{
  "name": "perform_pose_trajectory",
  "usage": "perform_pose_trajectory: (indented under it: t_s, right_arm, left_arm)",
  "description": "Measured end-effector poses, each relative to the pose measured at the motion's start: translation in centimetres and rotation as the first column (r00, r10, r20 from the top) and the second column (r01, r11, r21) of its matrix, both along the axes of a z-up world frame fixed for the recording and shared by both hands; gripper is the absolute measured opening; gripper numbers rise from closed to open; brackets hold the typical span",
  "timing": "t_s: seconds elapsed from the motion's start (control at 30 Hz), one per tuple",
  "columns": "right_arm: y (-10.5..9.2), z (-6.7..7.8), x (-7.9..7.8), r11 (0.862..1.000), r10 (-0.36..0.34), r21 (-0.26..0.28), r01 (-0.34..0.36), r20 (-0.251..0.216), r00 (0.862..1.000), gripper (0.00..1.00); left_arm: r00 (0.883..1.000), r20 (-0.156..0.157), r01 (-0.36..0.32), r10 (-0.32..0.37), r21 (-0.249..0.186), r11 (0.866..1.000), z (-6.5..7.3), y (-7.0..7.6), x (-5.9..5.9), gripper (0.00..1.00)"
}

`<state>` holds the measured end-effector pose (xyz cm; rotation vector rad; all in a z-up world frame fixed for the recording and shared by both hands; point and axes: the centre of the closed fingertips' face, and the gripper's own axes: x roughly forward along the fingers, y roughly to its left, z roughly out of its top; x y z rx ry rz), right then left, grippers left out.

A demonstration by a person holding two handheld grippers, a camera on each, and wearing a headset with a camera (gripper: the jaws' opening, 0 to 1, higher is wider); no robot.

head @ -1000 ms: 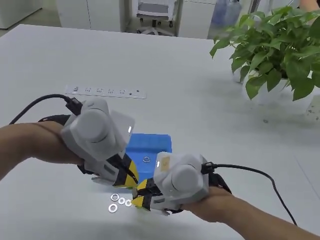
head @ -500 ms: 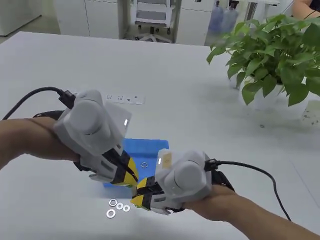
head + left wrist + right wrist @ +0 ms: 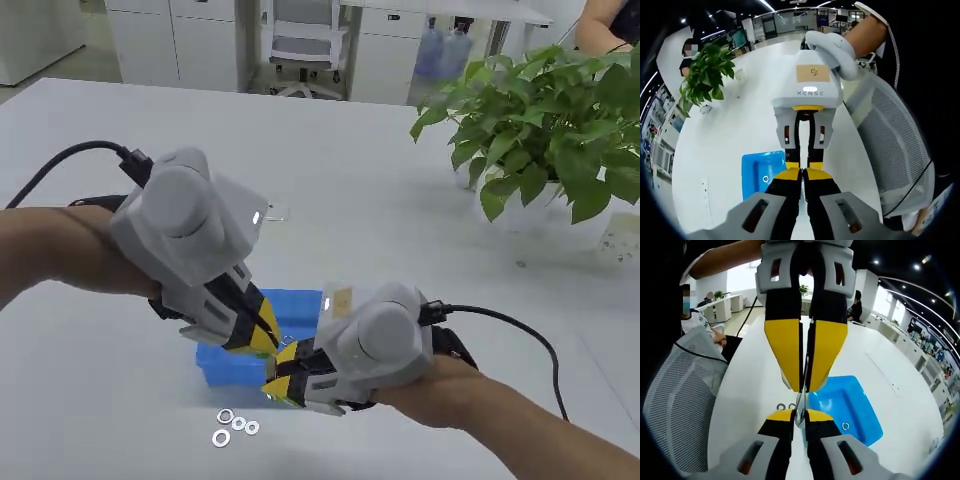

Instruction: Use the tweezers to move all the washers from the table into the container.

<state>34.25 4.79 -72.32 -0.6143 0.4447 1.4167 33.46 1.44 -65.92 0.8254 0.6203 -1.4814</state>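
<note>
My two grippers meet tip to tip above the blue container (image 3: 228,366). The left gripper (image 3: 266,343) comes down from the upper left, the right gripper (image 3: 276,384) from the lower right. In the right gripper view a thin metal pair of tweezers (image 3: 805,375) runs between the left gripper's yellow jaws and my right gripper (image 3: 800,418); both look shut on it. The left gripper (image 3: 801,173) has its jaws together. Three washers (image 3: 236,426) lie on the table in front of the container, two washers (image 3: 786,406) seen past the jaws. One washer (image 3: 765,179) lies inside the container (image 3: 752,172).
A potted plant (image 3: 540,120) stands at the back right of the white table. Cables trail from both grippers (image 3: 510,330). A white power strip (image 3: 272,213) peeks out behind the left gripper. An office chair (image 3: 305,45) stands beyond the table's far edge.
The head camera has tilted up. Both grippers stay tip to tip and have drifted a little away from the washers, now over the container's near part.
</note>
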Motion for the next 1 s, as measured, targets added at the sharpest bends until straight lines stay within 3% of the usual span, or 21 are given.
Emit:
perform_pose_trajectory:
  t_s: [0.57, 0.77, 1.0]
  right_arm:
    - [-0.3, 1.8, 3.6, 1.000, -0.003, -0.008, 0.004, 0.053, 0.999, 0.09]
    - [0.0, 1.7, 5.1, 1.000, 0.003, -0.016, -0.002, 0.067, 0.998, 0.09]
    - [0.5, 0.9, 6.2, 1.000, 0.013, -0.014, -0.013, 0.063, 0.998, 0.09]
  left_arm:
    - [0.998, 0.063, 0.008, -0.009, 0.006, 1.000, 1.7, -0.3, 3.2, 0.06]
    - [0.997, 0.083, 0.002, -0.003, 0.012, 1.000, 1.5, -0.1, 4.7, 0.06]
    - [0.996, 0.086, -0.006, 0.005, 0.020, 1.000, 0.7, 0.5, 5.8, 0.06]
